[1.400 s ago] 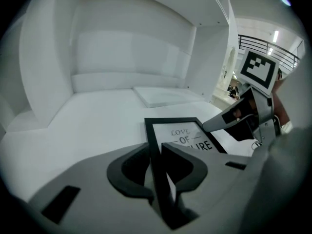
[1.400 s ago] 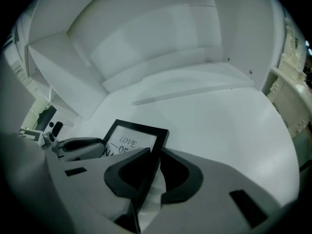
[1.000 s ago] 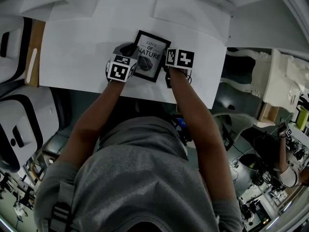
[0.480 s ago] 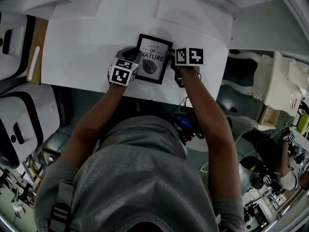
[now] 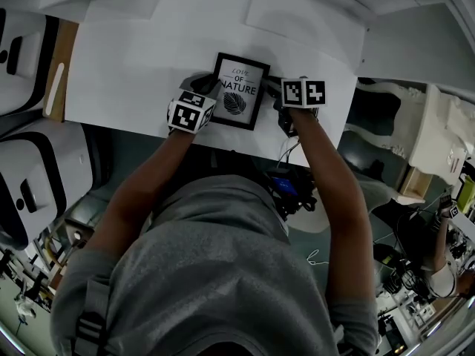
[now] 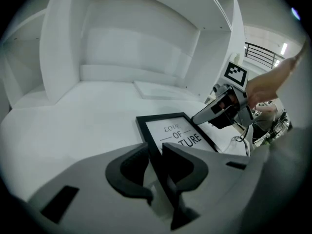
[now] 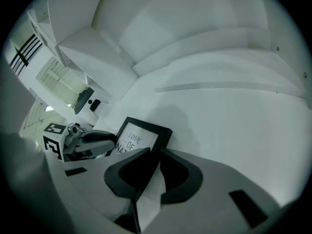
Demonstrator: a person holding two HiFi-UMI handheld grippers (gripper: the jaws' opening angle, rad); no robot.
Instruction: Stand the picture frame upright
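Reaching in from either side, the left gripper [image 6: 155, 151] and right gripper [image 7: 155, 156] take opposite side edges of the black picture frame [image 5: 239, 91]. The frame sits near the front edge of the white table [image 5: 126, 73] and appears tipped partly up, probably so both hands can swing it to vertical. The left jaws have just been opening slightly, the frame's edge between them and the pads seemingly against it, while the right jaws are closed on the other edge. No container is in play: the white shelf recess [image 6: 146, 52] behind shows only a flat white board [image 6: 158, 89].

A black picture frame [image 5: 239, 91] with a leaf print sits near the white table [image 5: 119, 65] edge.
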